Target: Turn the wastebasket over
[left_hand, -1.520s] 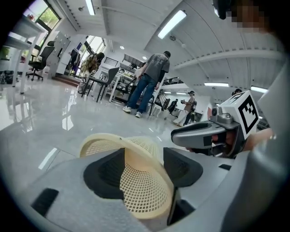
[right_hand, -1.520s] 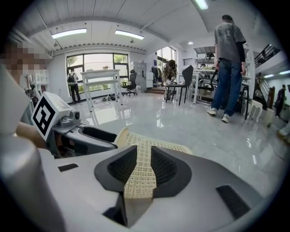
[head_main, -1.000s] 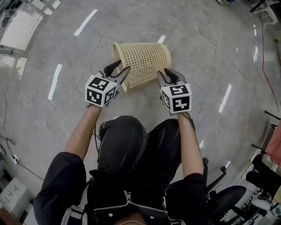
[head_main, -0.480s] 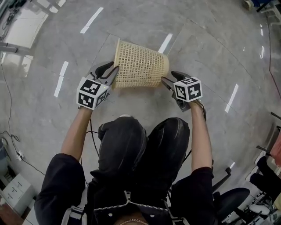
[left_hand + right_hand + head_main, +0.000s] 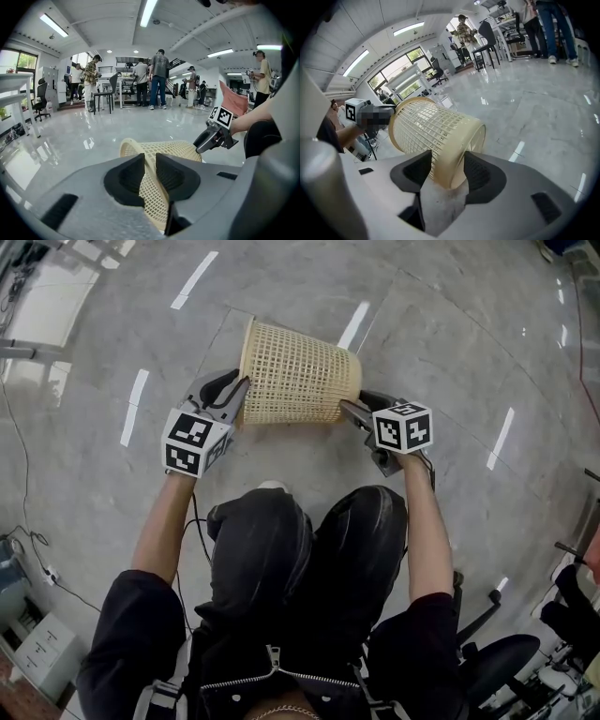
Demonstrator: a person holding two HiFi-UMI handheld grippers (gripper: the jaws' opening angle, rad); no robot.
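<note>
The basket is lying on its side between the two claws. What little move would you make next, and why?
Probably finish closing the right gripper on the wastebasket at its base edge. Its jaws straddle that edge and are closing, but the pads do not seem to press yet. The left gripper is closing too, its pads on the rim. With both ends gripped, the basket could be turned.

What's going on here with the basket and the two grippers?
A seated person is working a cream mesh wastebasket with a handheld gripper in each hand. The basket lies on its side on the floor, open end toward the left gripper, whose jaws are closing on the rim wall. The right gripper has its jaws set wide around the edge of the base and is just starting to close. The basket has not been stood up on either end yet.
</note>
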